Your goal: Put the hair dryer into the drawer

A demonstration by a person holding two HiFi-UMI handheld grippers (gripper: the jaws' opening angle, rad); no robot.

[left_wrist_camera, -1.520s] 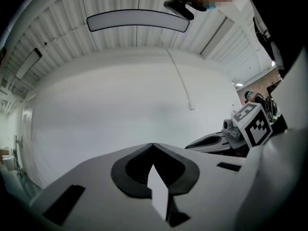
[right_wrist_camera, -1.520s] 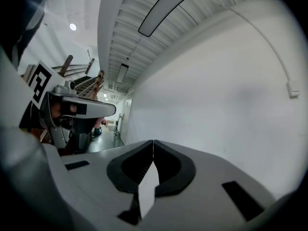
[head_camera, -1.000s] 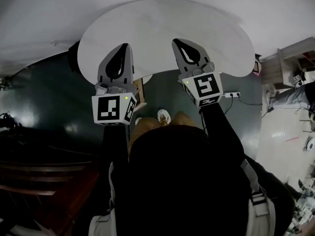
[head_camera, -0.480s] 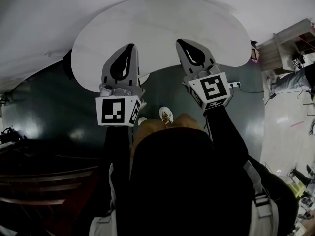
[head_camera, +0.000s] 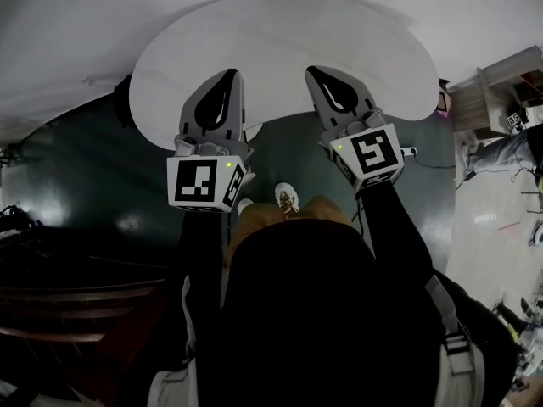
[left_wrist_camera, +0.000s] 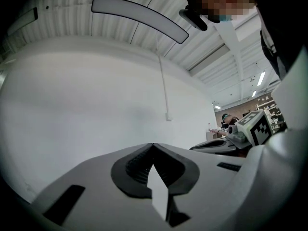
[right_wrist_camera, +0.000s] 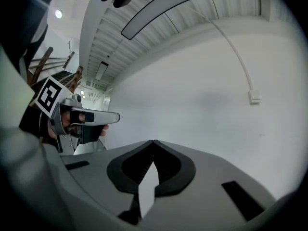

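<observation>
I hold both grippers level, side by side, over the near edge of a white rounded surface [head_camera: 280, 32]. The left gripper [head_camera: 227, 75] is pressed together on nothing, and the right gripper [head_camera: 313, 71] likewise. I cannot tell where the hair dryer is.

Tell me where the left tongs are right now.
In the head view, the left tongs sit left of centre, shut and empty, over the near edge of the white tabletop, beside the right tongs.

The grey left tongs [head_camera: 227, 79] and grey right tongs [head_camera: 316, 73] have black inner pads and black-on-white square markers [head_camera: 202, 183]. Ahead of them is a white rounded surface [head_camera: 280, 32]. Below them, the glossy floor [head_camera: 76, 185] looks dark green, perhaps grey.
</observation>
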